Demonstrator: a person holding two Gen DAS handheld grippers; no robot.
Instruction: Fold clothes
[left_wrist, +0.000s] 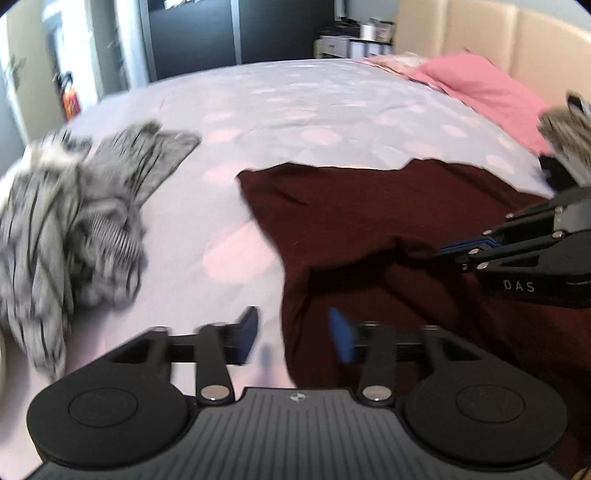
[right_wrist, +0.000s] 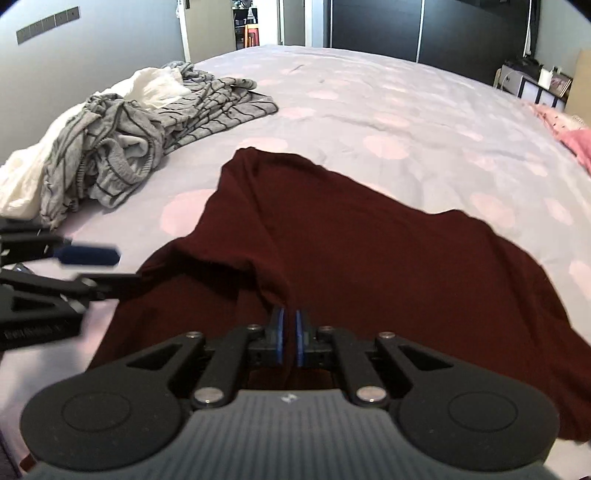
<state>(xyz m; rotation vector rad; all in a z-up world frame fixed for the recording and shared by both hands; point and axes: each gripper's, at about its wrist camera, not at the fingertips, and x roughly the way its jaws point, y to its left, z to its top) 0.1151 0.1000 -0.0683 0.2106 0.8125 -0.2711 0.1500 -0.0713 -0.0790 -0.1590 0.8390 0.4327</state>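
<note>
Two hand-held grippers (left_wrist: 293, 334) (right_wrist: 288, 341) over maroon garment (right_wrist: 369, 251)

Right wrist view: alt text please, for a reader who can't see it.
The right tool is shut on a fold of a dark maroon garment spread on a pale spotted bedspread. The left tool is open at its left edge; a crumpled grey striped pile lies behind.

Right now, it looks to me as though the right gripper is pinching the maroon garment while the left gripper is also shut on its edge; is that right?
Not quite: the left gripper is open, its blue fingers spread over the edge of the maroon garment, as the left wrist view shows. The right gripper does pinch the garment.
</note>
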